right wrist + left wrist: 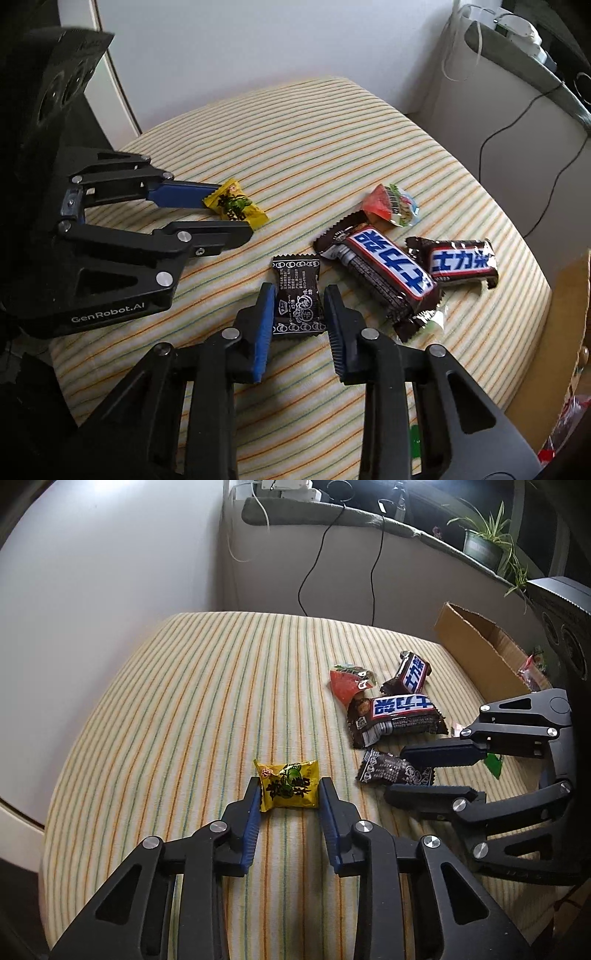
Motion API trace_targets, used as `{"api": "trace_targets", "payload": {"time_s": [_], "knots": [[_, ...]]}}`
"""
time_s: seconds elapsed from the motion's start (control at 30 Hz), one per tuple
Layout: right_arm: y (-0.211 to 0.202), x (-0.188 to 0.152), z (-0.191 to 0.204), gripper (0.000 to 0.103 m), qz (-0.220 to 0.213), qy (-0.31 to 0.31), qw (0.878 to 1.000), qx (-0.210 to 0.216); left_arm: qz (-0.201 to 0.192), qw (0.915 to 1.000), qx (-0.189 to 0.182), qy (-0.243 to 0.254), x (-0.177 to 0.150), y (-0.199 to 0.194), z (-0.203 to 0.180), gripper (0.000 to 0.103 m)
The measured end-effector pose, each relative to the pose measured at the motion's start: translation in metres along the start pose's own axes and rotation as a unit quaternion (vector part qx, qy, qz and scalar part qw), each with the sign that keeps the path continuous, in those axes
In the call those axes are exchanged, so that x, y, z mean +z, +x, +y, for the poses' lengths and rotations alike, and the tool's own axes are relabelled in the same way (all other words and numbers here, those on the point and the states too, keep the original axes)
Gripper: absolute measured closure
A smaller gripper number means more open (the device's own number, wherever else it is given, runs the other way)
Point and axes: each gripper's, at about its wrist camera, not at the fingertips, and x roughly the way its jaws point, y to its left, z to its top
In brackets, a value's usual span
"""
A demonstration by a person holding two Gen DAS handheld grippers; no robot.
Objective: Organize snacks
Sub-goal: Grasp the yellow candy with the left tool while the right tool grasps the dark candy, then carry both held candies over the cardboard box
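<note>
Plain white wall (110, 572) behind a striped cushion top (184, 701), with a potted plant (484, 546) on the grey ledge (369, 517), dangling black cables (314, 572).

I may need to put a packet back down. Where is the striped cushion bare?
Bare: the far-left stretch of the striped cushion, between the wall and the yellow packet. Crowded: the right side, where the black packet, both chocolate bars, the red packet and the cardboard box lie.

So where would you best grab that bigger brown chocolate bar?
Across the middle of the bigger chocolate bar, on its two long sides, coming down from above. It lies flat on the striped cushion, and its crimped ends are thin and would likely slip.
</note>
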Motion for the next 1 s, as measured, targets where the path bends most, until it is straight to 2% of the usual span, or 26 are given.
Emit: {"api": "trace_targets", "payload": {"time_s": [0.43, 0.77, 1.0], "knots": [[-0.049, -0.014, -0.019, 0.075, -0.048, 0.036, 0.998, -0.002, -0.028, 0.9995, -0.017, -0.005, 0.009, -0.023, -0.011, 0.075], [-0.103, -0.043, -0.053, 0.075, -0.092, 0.081, 0.992, -0.025, -0.048, 0.9978, -0.044, 0.012, 0.027, -0.032, -0.048, 0.075], [-0.141, -0.073, -0.087, 0.075, -0.123, 0.129, 0.982, -0.058, -0.059, 0.9955, -0.07, 0.023, 0.038, -0.037, -0.078, 0.075]]}}
